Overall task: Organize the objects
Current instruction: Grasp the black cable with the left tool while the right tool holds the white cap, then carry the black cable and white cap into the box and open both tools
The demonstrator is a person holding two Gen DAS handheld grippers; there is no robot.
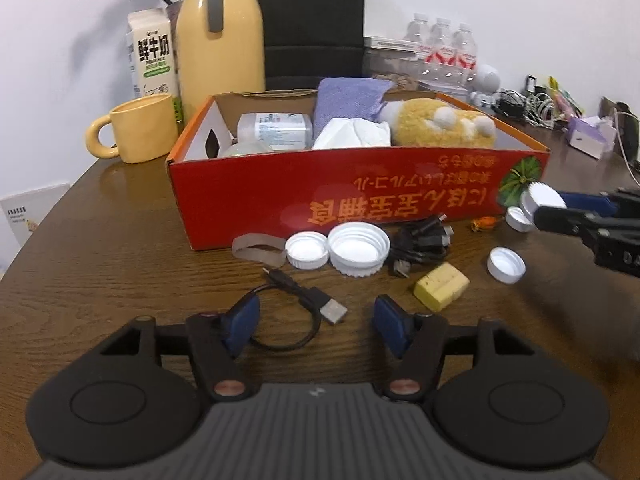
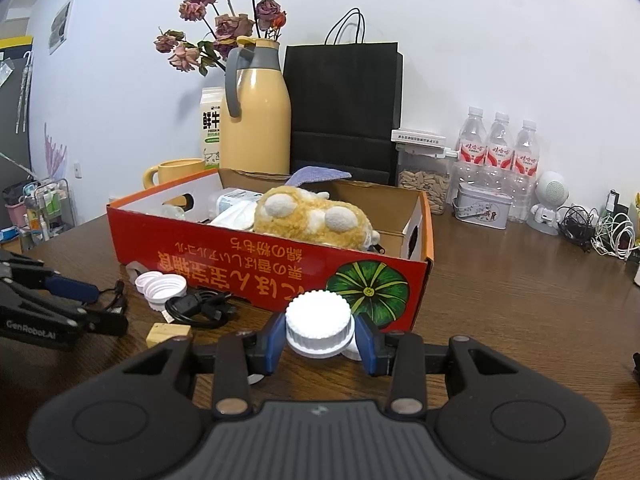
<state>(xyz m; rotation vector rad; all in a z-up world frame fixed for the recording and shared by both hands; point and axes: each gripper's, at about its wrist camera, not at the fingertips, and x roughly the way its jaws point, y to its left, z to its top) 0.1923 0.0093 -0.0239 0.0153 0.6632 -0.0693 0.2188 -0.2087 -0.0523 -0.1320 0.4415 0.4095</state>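
A red cardboard box [image 1: 360, 196] stands on the wooden table and holds a yellow plush toy [image 1: 440, 124], tissues, a purple cloth and a plastic bottle. My right gripper [image 2: 320, 336] is shut on a white ribbed cap [image 2: 319, 320], held just above the table near the box's pumpkin corner; it also shows in the left wrist view [image 1: 542, 200]. My left gripper [image 1: 316, 320] is open and empty over a short black USB cable [image 1: 300, 304]. White caps [image 1: 358, 248], a black cable bundle [image 1: 420, 246], a rubber band [image 1: 258, 248] and a yellow block [image 1: 440, 286] lie before the box.
A yellow mug [image 1: 140, 128], milk carton [image 1: 152, 52], yellow thermos [image 1: 220, 32] and black paper bag [image 2: 344, 108] stand behind the box. Water bottles [image 2: 496, 148], a tin [image 2: 482, 204], a small white robot figure [image 2: 550, 200] and tangled cables [image 2: 600, 232] sit at the right.
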